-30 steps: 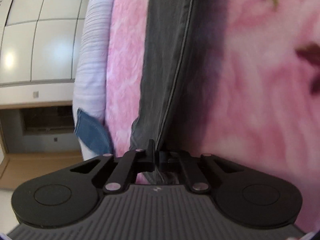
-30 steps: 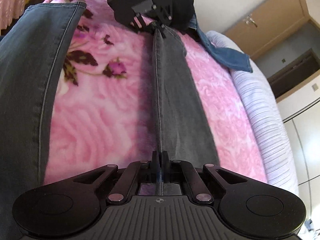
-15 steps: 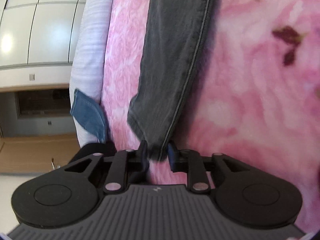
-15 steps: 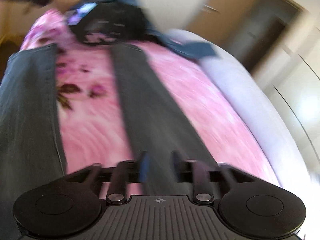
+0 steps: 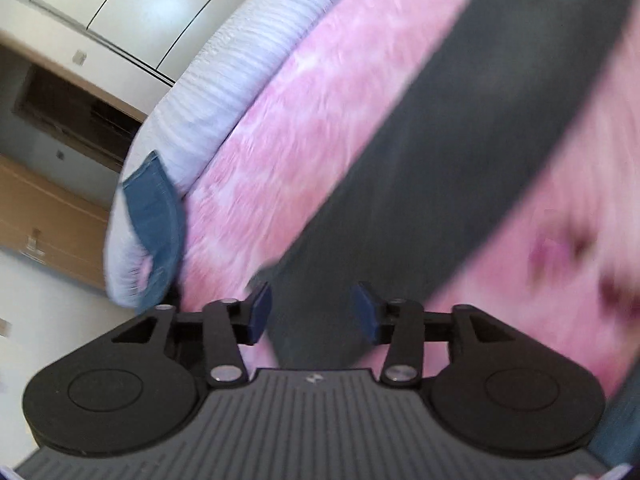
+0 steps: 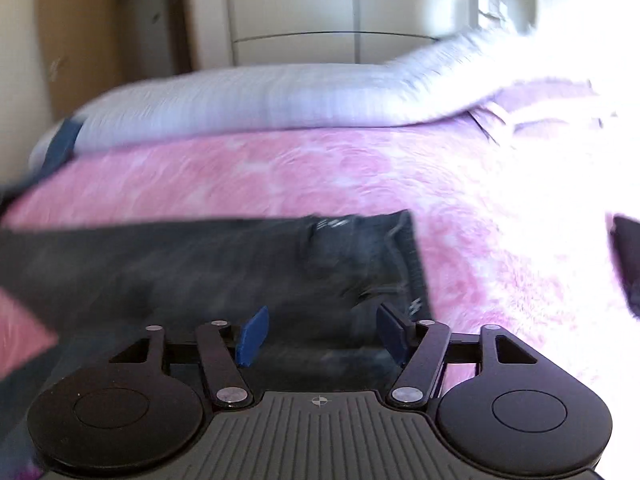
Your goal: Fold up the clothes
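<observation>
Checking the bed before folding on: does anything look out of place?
A blue denim piece hangs over the bed's edge beside the lavender quilt, apart from the dark grey jeans lying flat on the pink blanket.

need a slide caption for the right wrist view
Open right gripper above the dark grey jeans lying flat on the pink blanket.

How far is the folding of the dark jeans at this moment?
Done: the dark jeans lie flat on the pink blanket, possibly one leg laid over the other. In hand: nothing; the left gripper and right gripper are both open above the denim. Left: folding them shorter.
</observation>
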### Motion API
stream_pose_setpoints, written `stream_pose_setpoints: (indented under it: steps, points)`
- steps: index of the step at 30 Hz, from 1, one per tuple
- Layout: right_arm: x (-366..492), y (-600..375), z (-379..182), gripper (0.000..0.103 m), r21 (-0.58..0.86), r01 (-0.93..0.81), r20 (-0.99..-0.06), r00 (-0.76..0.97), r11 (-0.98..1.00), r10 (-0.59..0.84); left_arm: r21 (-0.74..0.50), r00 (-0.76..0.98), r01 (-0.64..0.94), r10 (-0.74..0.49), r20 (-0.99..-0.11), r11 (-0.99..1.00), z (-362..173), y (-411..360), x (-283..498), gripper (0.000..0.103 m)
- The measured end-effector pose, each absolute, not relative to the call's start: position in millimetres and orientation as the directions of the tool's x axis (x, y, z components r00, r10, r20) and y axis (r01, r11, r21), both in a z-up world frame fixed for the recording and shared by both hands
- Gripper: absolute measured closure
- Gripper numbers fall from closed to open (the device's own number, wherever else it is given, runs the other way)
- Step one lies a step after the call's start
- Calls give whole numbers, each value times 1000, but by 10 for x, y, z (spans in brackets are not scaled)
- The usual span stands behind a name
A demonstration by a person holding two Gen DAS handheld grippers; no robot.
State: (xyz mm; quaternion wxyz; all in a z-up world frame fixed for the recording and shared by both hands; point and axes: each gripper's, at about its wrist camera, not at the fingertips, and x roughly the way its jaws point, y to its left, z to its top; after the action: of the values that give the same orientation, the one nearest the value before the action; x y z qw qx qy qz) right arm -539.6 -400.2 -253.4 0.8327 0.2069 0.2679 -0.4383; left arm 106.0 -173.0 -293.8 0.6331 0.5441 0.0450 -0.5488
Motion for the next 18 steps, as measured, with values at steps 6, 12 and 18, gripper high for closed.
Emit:
stream_pose_setpoints:
  steps: [6, 12, 18]
  points:
    - [-5420, -5049, -2705, 28, 219, 853, -675, 482, 473, -558, 534, 297, 818, -639, -710, -213, -3157, -2687, 860, 50]
    - [-5422, -5814, -3149, 28, 290, 852, -736, 489, 435, -468, 470, 236, 848, -621, -748, -244, -3566, -3201, 867, 43]
    - [-5512, -5857, -3142, 93, 296, 780, -681, 577, 551, -451, 419, 170, 872, -647, -743, -252, -3589, -3339, 977, 49]
